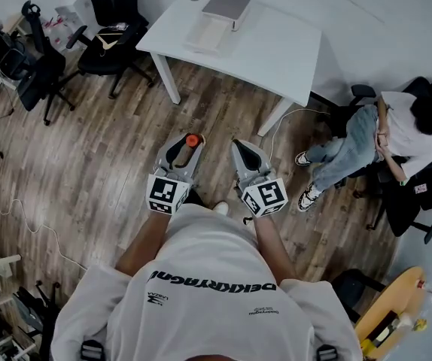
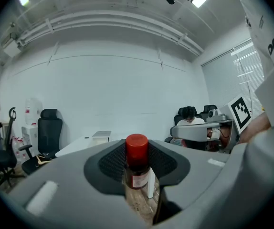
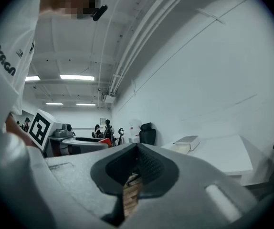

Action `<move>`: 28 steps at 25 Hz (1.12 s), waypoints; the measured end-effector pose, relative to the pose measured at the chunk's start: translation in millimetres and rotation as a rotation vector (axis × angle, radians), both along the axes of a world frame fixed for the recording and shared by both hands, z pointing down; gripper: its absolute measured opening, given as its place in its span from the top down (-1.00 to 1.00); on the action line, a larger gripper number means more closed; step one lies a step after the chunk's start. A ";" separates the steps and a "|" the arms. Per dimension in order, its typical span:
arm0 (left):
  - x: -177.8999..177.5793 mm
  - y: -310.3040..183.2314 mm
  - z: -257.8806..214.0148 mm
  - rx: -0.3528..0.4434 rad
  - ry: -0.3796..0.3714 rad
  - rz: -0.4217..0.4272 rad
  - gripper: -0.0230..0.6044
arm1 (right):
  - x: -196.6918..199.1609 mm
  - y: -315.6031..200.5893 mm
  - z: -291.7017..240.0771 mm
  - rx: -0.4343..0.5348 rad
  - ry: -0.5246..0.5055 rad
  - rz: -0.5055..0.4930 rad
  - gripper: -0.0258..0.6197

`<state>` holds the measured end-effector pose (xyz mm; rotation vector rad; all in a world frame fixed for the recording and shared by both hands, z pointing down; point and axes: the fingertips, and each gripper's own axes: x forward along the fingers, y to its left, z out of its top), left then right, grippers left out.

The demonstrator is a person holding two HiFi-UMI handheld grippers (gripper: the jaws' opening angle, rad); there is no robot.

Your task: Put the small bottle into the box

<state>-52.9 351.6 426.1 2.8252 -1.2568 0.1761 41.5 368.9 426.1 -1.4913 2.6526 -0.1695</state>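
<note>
The left gripper (image 2: 138, 173) clamps the small bottle (image 2: 137, 159) upright, its base hidden behind the jaws; overhead, only the red cap (image 1: 192, 140) shows; the right gripper (image 3: 137, 150) is closed, empty; the box (image 1: 223, 12) sits well apart on the white table (image 1: 276, 51).

The left gripper (image 1: 187, 147), held level, clamps the small bottle (image 2: 137, 162) between its jaws. The right gripper (image 1: 242, 150) sits beside it, jaws together.

White shirt (image 2: 269, 42): print "DEK"; rest unreadable.
</note>
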 end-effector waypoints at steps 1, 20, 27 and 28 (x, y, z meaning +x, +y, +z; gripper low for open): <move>0.9 -0.9 0.6 0.000 -0.002 0.000 0.47 | 1.0 -1.5 0.0 -0.002 -0.002 0.003 0.92; 15.2 -90.1 17.9 -0.025 0.019 0.029 0.47 | 6.5 -88.5 7.5 -0.017 -0.010 0.024 0.93; 8.0 -154.0 24.4 -0.041 0.027 0.052 0.47 | 0.9 -149.4 14.1 -0.031 -0.006 0.046 0.93; 7.2 -165.1 23.9 -0.042 0.029 0.059 0.47 | -0.3 -159.7 14.5 -0.035 -0.005 0.052 0.92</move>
